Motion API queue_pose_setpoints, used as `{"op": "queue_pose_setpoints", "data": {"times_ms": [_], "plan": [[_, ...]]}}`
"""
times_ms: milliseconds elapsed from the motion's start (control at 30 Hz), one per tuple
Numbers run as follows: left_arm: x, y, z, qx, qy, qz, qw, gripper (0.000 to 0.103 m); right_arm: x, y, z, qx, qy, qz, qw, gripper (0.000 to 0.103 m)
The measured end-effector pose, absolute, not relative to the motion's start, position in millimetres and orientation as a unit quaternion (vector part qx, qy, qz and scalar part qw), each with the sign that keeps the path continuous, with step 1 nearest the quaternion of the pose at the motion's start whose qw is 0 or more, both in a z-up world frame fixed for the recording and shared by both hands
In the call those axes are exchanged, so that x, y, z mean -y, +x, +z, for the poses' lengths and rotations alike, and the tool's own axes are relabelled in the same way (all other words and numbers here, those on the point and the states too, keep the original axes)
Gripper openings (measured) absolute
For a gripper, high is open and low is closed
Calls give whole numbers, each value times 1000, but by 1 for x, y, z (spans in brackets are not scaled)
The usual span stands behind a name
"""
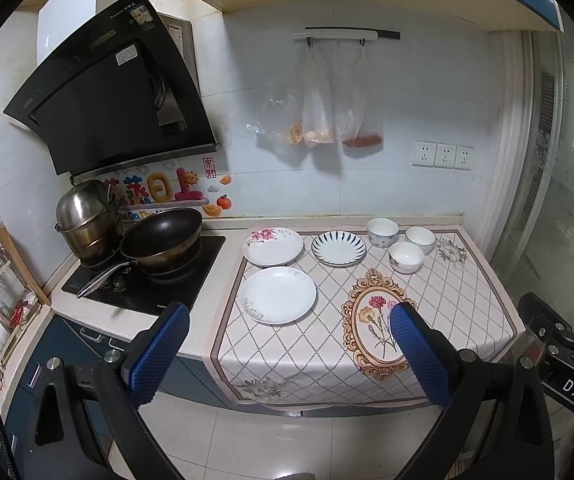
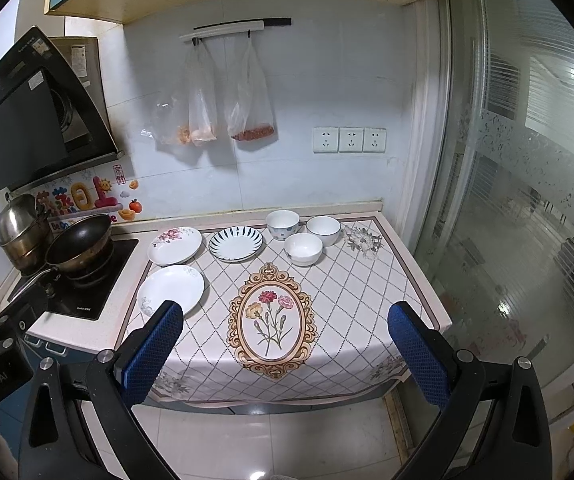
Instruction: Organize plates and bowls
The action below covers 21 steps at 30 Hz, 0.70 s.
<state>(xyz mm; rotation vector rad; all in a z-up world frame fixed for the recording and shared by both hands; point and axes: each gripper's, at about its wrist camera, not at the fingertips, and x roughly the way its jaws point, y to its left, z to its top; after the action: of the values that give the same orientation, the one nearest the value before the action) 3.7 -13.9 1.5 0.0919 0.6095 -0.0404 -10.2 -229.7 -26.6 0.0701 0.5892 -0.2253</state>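
Both our grippers, left (image 1: 287, 354) and right (image 2: 285, 350), hang wide open and empty short of the counter, so nothing's stacked yet: three plates (image 1: 278, 295) and three bowls (image 1: 406, 257) sit separately on the cloth (image 1: 459, 308).

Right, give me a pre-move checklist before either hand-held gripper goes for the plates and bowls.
1. Left hand-held gripper open and empty: ok.
2. Right hand-held gripper open and empty: ok.
3. Three plates lie apart, unstacked: plain white plate, floral plate, blue-striped plate: ok.
4. Three bowls upright, clustered at the back right: dotted bowl, white bowl, front bowl: ok. Whether they touch: cannot tell.
5. Both grippers short of the counter, touching nothing: ok.
6. Tablecloth overhangs the front edge and could snag: not ok.
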Motion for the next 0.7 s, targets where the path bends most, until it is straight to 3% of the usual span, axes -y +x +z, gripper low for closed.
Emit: {"op": "queue_pose_setpoints", "data": {"times_ms": [700], "plan": [[-1, 38, -16, -304, 39, -40, 951, 103, 226, 9, -44, -285, 58, -100, 952, 103]]}}
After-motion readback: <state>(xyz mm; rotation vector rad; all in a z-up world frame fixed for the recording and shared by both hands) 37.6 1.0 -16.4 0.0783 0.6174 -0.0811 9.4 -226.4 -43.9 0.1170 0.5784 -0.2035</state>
